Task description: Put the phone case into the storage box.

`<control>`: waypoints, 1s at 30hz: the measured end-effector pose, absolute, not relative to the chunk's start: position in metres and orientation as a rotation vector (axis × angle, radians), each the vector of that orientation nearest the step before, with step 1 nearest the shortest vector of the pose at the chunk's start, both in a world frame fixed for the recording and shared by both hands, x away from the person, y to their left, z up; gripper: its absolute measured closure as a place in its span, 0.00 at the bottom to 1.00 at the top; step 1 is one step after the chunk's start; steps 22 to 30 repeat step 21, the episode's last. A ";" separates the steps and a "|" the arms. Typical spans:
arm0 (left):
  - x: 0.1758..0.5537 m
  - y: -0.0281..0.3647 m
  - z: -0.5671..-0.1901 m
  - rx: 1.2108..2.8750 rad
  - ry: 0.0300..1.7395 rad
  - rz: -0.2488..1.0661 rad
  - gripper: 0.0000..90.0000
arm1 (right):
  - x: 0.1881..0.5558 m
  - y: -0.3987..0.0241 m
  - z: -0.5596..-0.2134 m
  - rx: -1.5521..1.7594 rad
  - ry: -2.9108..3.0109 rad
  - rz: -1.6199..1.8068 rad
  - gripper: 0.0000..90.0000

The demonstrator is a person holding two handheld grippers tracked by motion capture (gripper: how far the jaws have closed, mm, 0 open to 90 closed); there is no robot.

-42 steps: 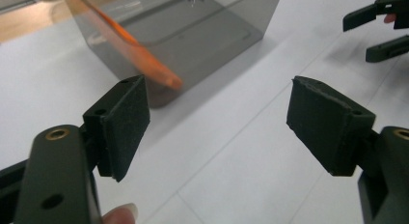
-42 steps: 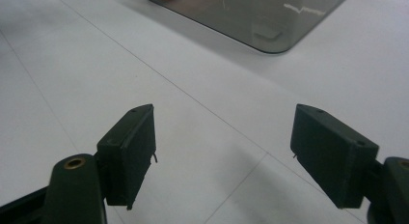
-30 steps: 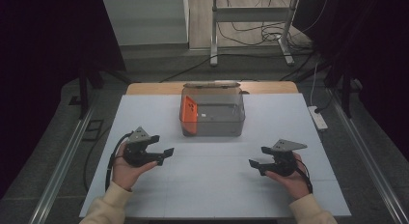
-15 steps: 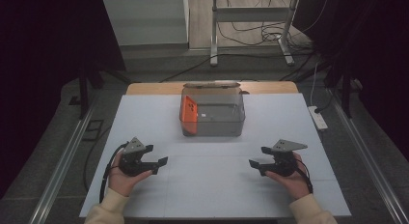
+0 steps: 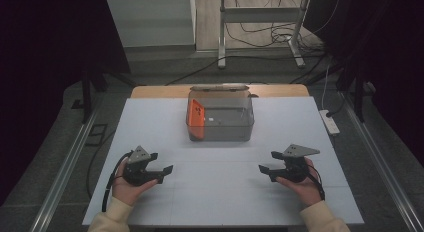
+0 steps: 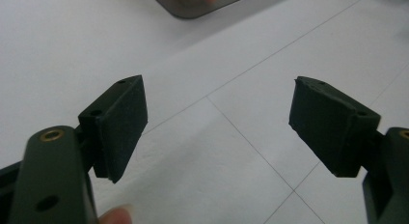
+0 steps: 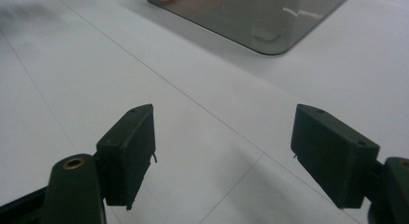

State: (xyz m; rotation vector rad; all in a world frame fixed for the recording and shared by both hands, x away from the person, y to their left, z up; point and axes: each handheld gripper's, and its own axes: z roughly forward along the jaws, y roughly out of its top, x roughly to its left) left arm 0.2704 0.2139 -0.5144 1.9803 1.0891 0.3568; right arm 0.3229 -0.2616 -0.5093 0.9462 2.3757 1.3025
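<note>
A clear grey plastic box [image 5: 221,116] with an orange object [image 5: 196,118] inside its left end stands at the far middle of the white table [image 5: 150,122]. My left gripper [image 5: 162,166] rests low at the near left, held in a hand, jaws wide apart and empty; its own view has bare table between the pads [image 6: 120,125]. My right gripper [image 5: 266,168] sits at the near right, also open and empty, pointing toward the middle. The box corner [image 7: 260,16] lies ahead of it in the right gripper view.
Bare white tabletop lies between the two grippers and in front of the box. A wooden strip [image 5: 160,91] borders the far edge. Metal rails [image 5: 65,162] run along both sides, and a power strip [image 5: 331,122] lies off the right edge.
The left hand has sunk toward the table and drawn nearer to the front edge. The right hand has kept still. Both sets of jaws remain wide apart.
</note>
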 end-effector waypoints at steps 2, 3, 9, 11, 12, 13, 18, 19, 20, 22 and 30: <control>0.271 0.213 -0.515 1.981 1.089 0.354 0.24 | 0.322 -0.262 -0.508 0.949 2.371 1.304 0.27; 0.271 0.213 -0.515 1.981 1.091 0.353 0.23 | 0.322 -0.263 -0.508 0.949 2.369 1.303 0.27; 0.271 0.214 -0.514 1.968 1.092 0.360 0.23 | 0.322 -0.263 -0.508 0.945 2.371 1.303 0.27; 0.270 0.214 -0.513 1.959 1.093 0.381 0.23 | 0.322 -0.263 -0.508 0.941 2.372 1.309 0.27; 0.270 0.214 -0.512 1.953 1.093 0.377 0.23 | 0.322 -0.263 -0.508 0.941 2.373 1.309 0.27; 0.270 0.214 -0.512 1.953 1.093 0.381 0.23 | 0.322 -0.263 -0.508 0.941 2.374 1.308 0.27; 0.270 0.214 -0.512 1.957 1.091 0.379 0.23 | 0.322 -0.263 -0.508 0.941 2.378 1.301 0.27; 0.270 0.214 -0.512 1.958 1.091 0.378 0.23 | 0.322 -0.263 -0.508 0.940 2.378 1.301 0.27; 0.270 0.214 -0.512 1.957 1.090 0.379 0.23 | 0.322 -0.263 -0.508 0.940 2.379 1.301 0.27; 0.270 0.214 -0.512 1.954 1.090 0.378 0.23 | 0.322 -0.263 -0.508 0.939 2.379 1.302 0.27; 0.270 0.214 -0.512 1.954 1.090 0.378 0.23 | 0.322 -0.263 -0.508 0.939 2.379 1.302 0.27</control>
